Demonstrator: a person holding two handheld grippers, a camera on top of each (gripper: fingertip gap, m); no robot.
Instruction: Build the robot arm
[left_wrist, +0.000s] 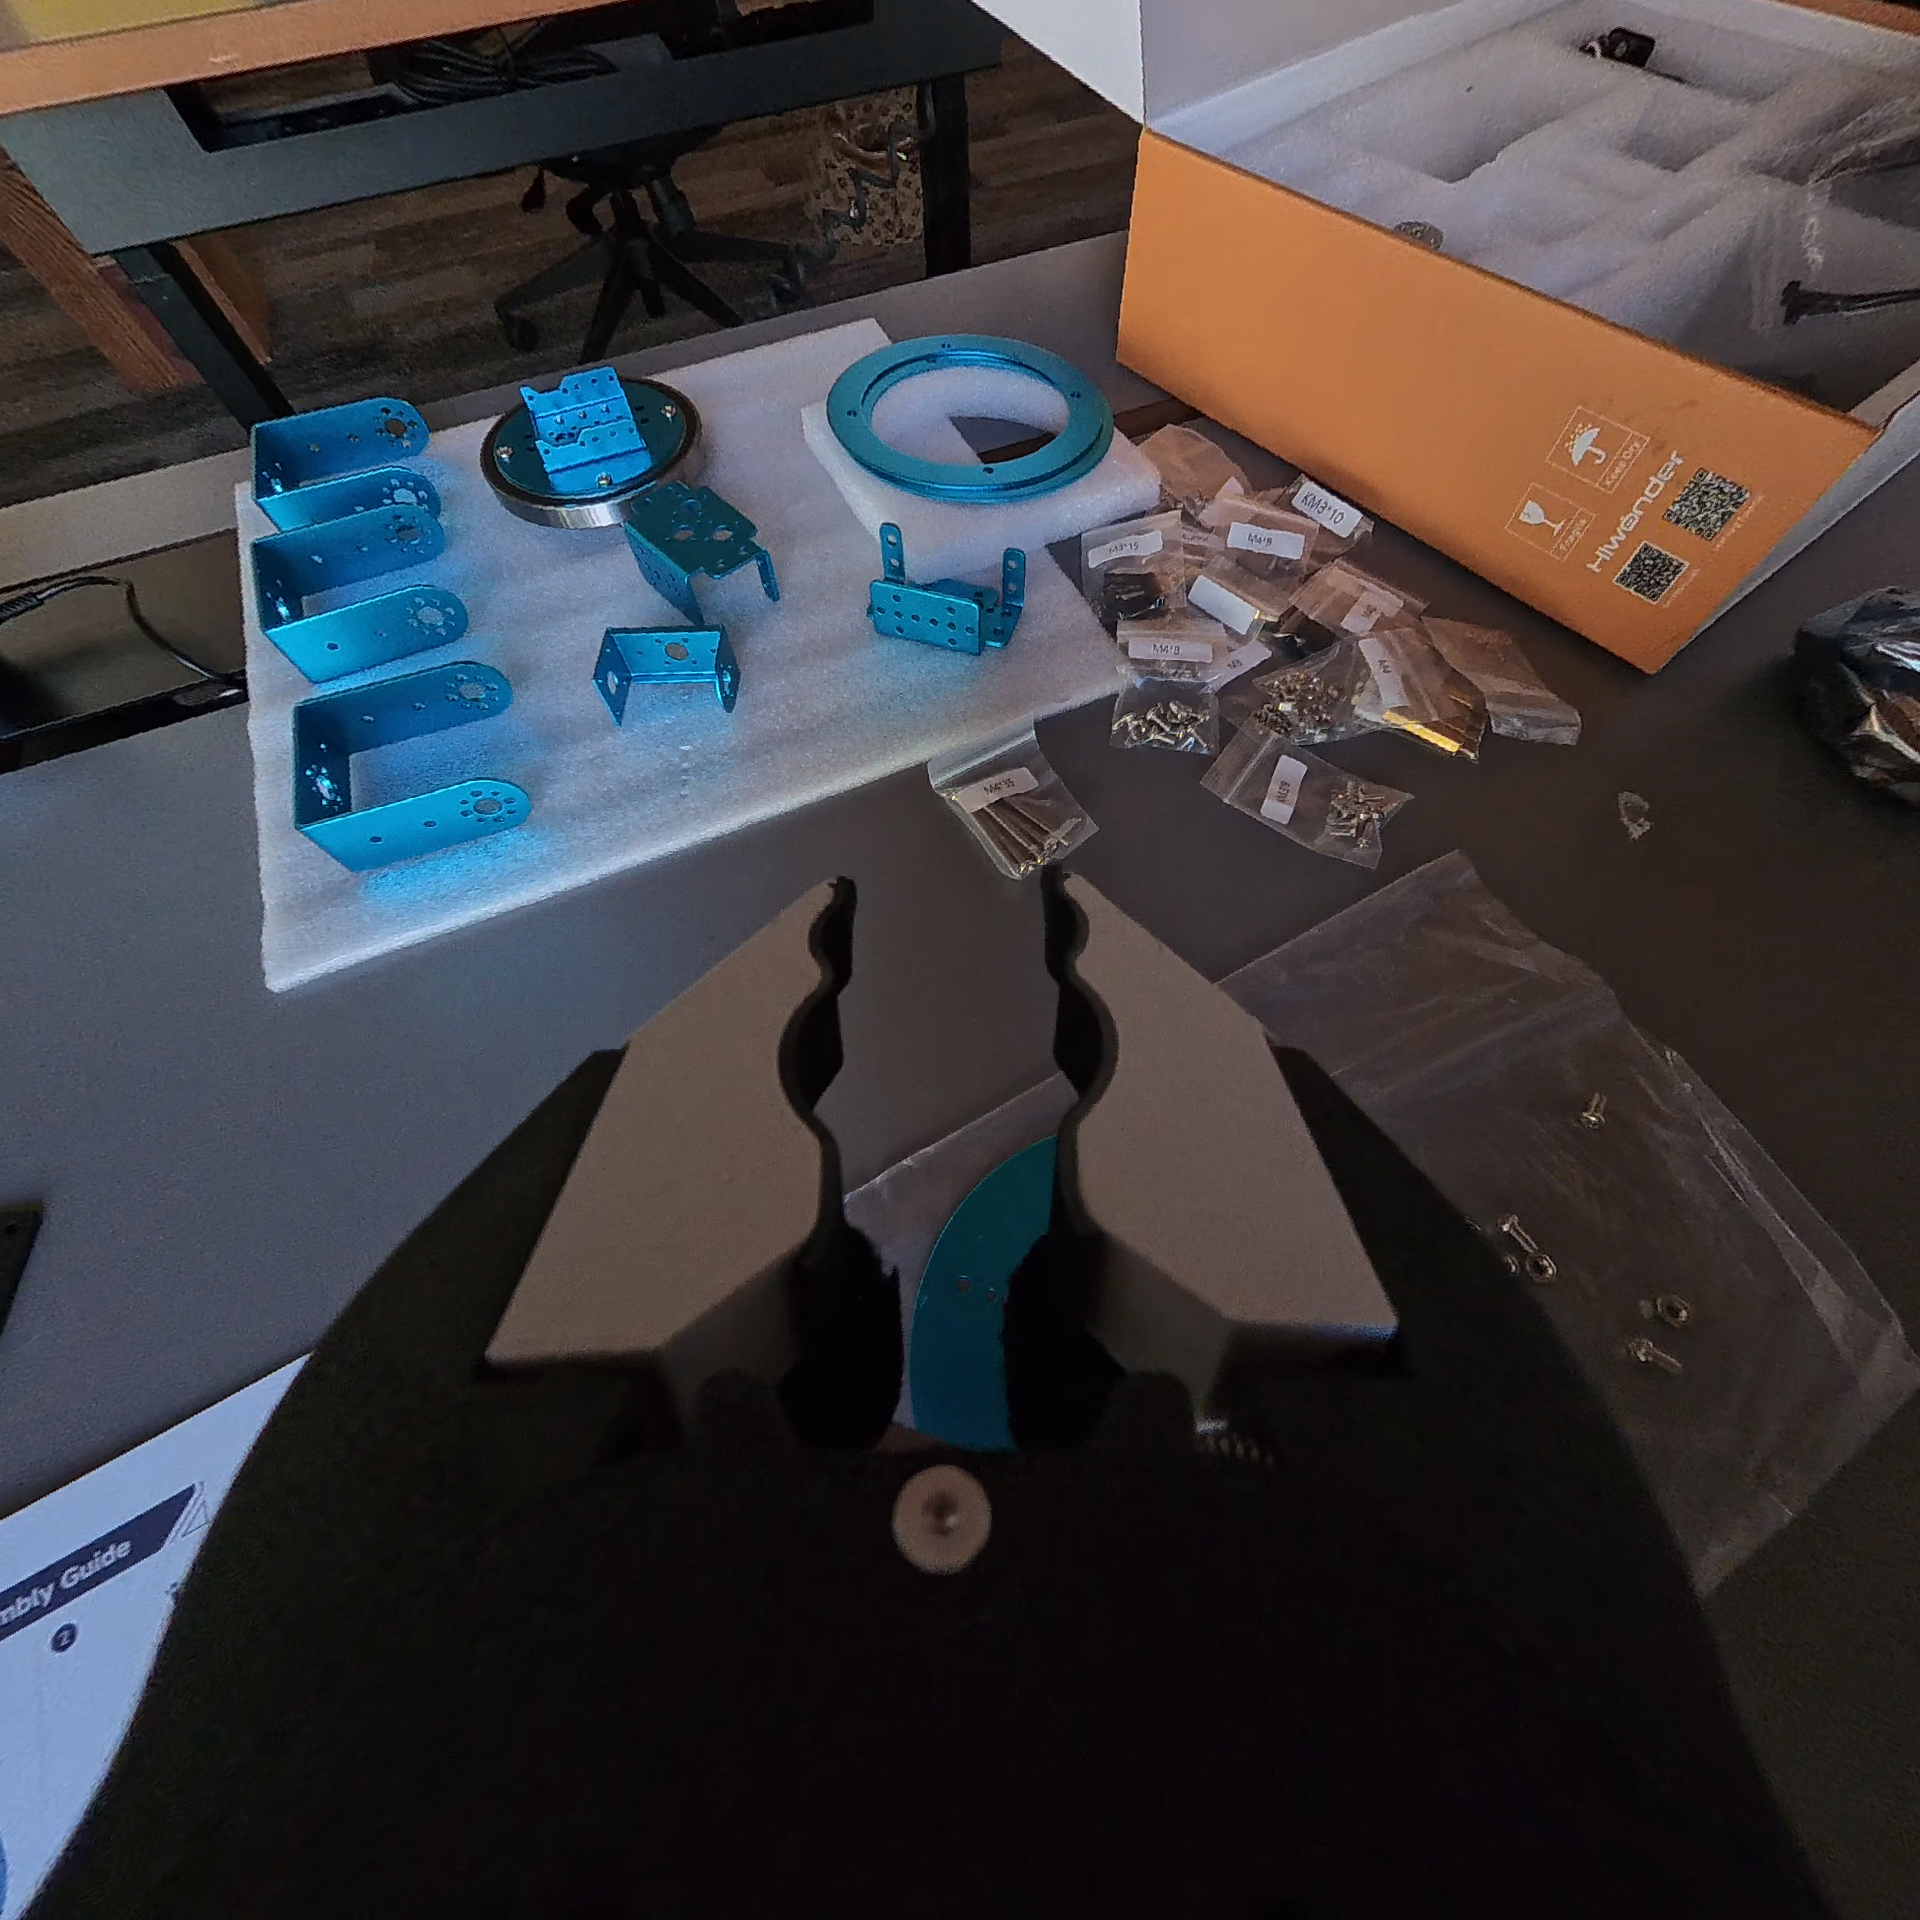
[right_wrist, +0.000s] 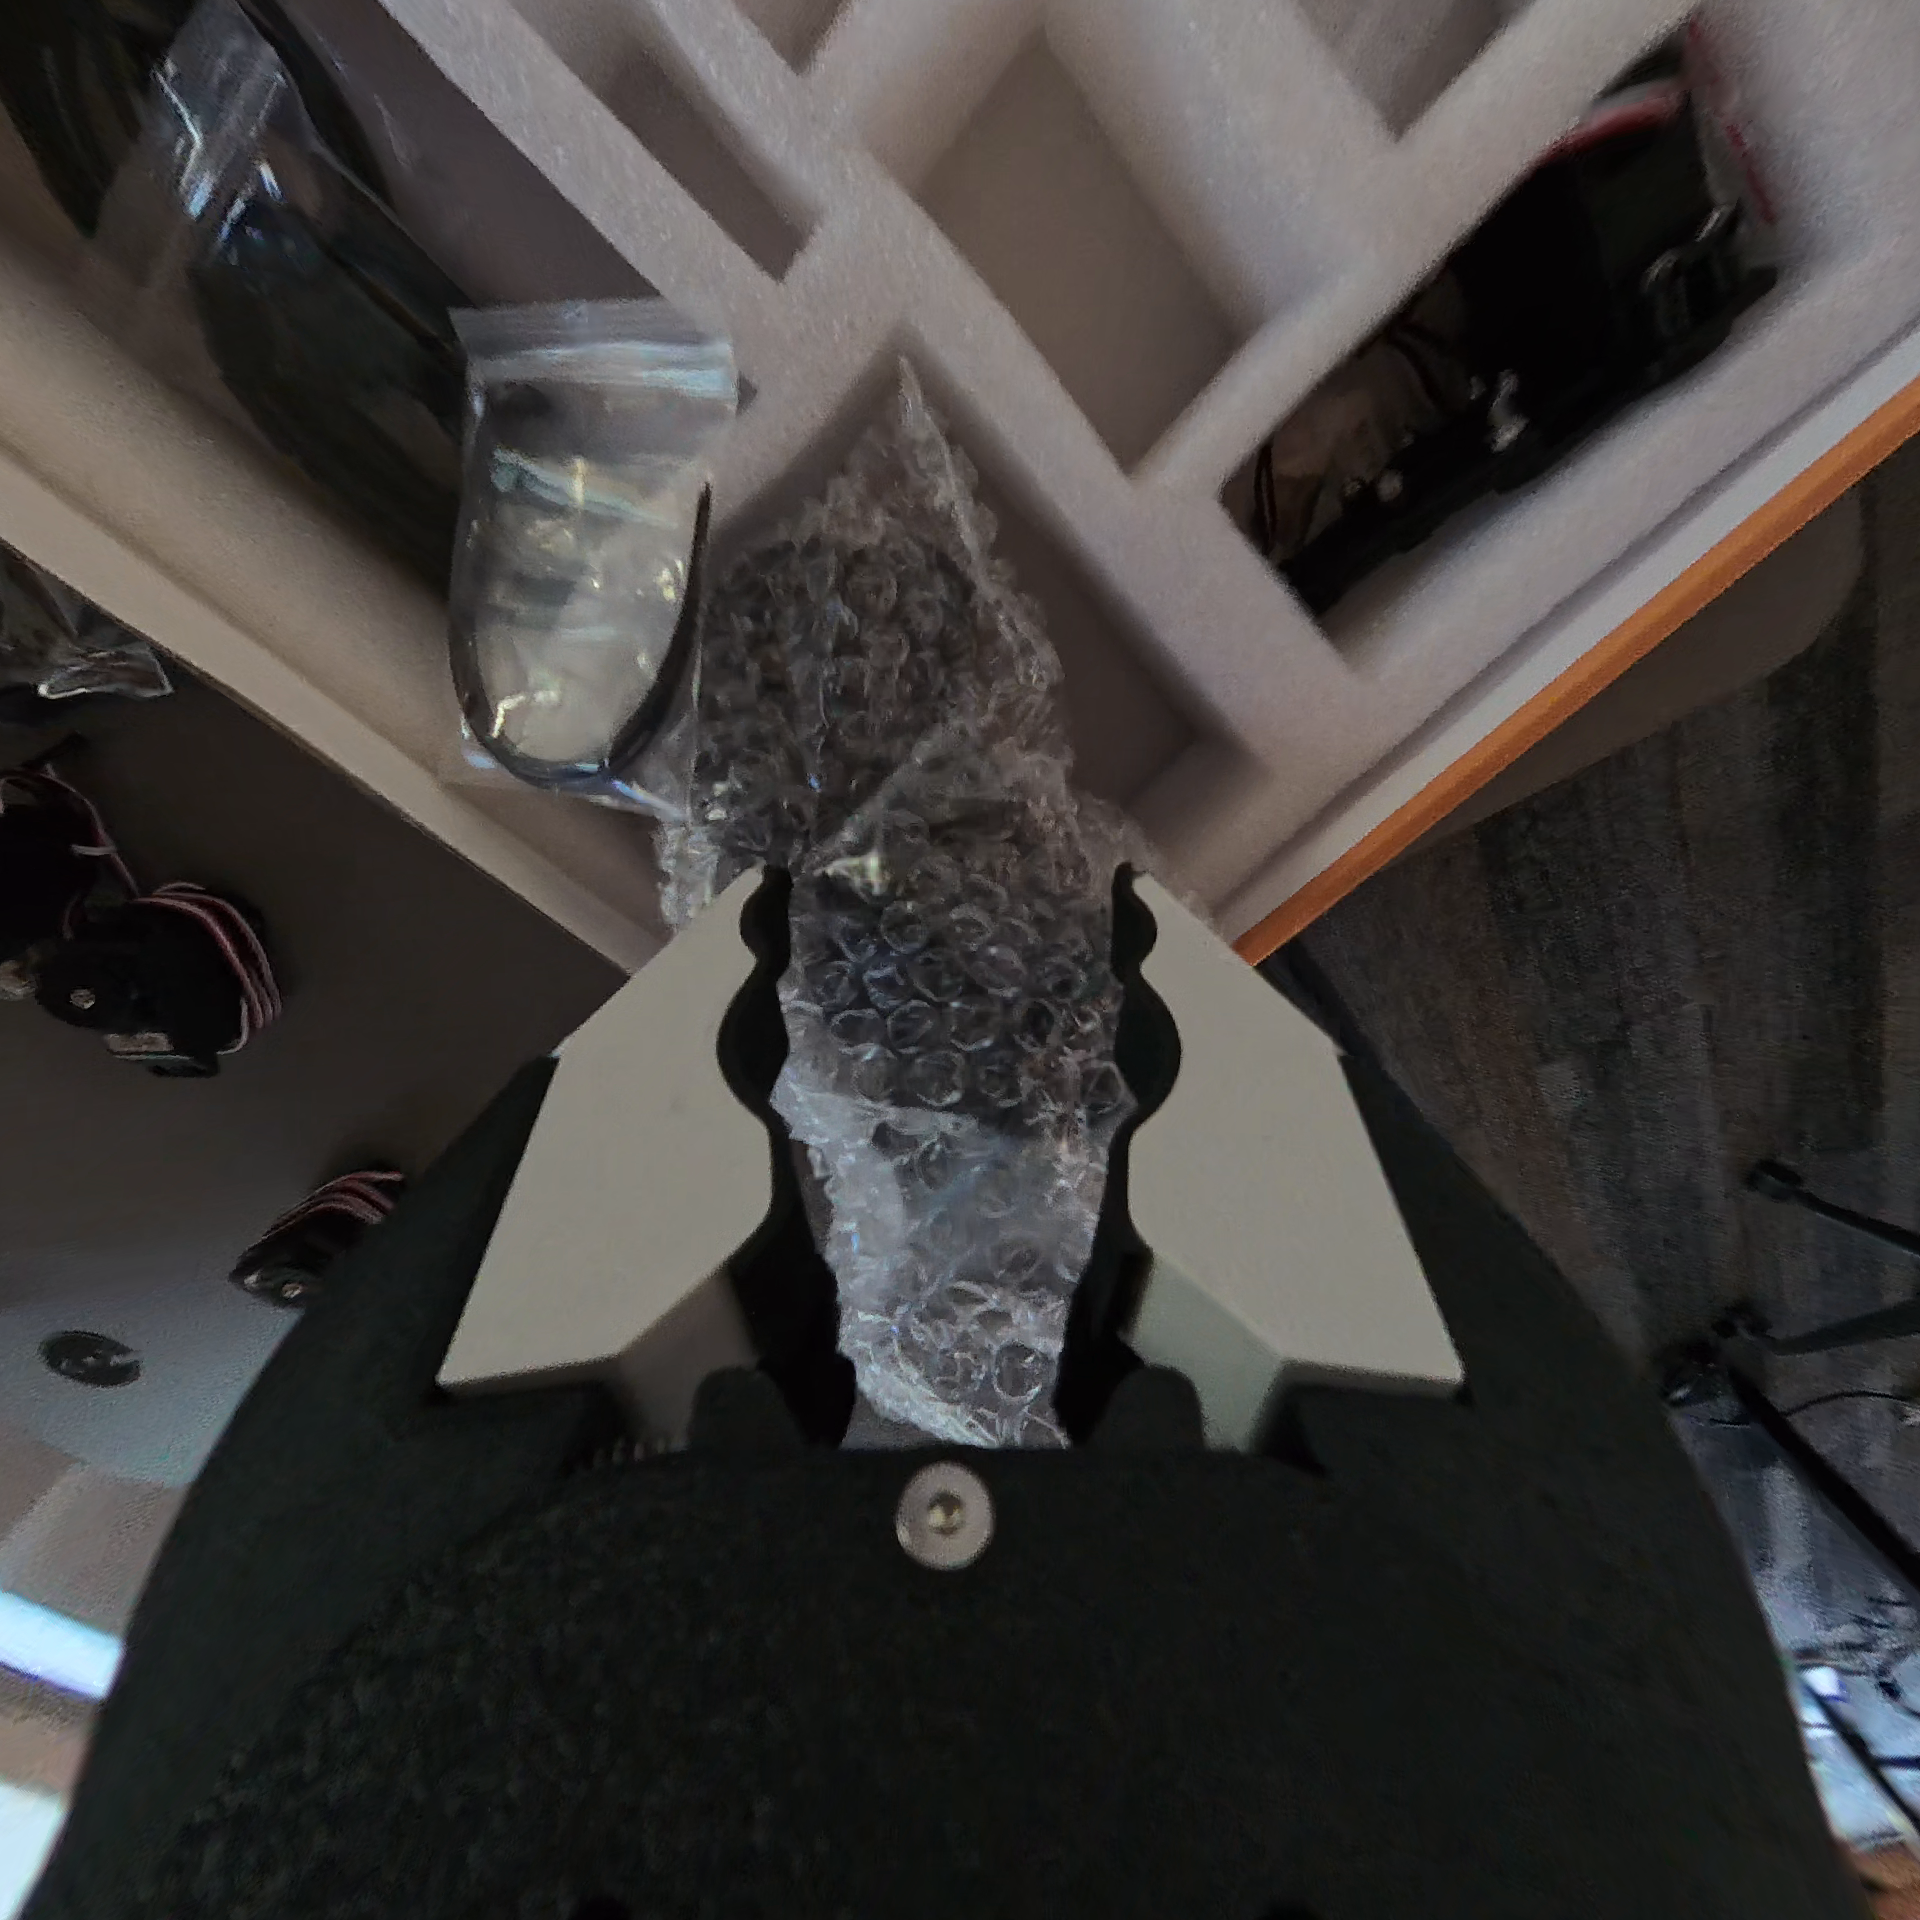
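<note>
My left gripper (left_wrist: 948, 883) is open and empty, held above the grey table. Under its fingers a blue curved plate (left_wrist: 977, 1299) lies on a clear bag. A small bag of long screws (left_wrist: 1013, 810) lies just past the fingertips. My right gripper (right_wrist: 948, 883) is over the white foam insert (right_wrist: 1039, 260) of the orange box (left_wrist: 1403, 416). Its jaws stand wide, closed on a bubble-wrapped dark package (right_wrist: 935, 727) that fills the gap between them and reaches into a foam compartment.
A white foam sheet (left_wrist: 623, 790) holds several blue brackets (left_wrist: 353, 623), a round base (left_wrist: 587, 447) and a blue ring (left_wrist: 966, 421). Screw bags (left_wrist: 1288, 644) and a clear bag with loose screws (left_wrist: 1507, 1143) lie to the right. A booklet (left_wrist: 94, 1621) is at lower left. A bagged cable (right_wrist: 571, 582) and wired parts (right_wrist: 1538, 364) sit in the foam. About 55 centimeters separates my left fingertips from my right.
</note>
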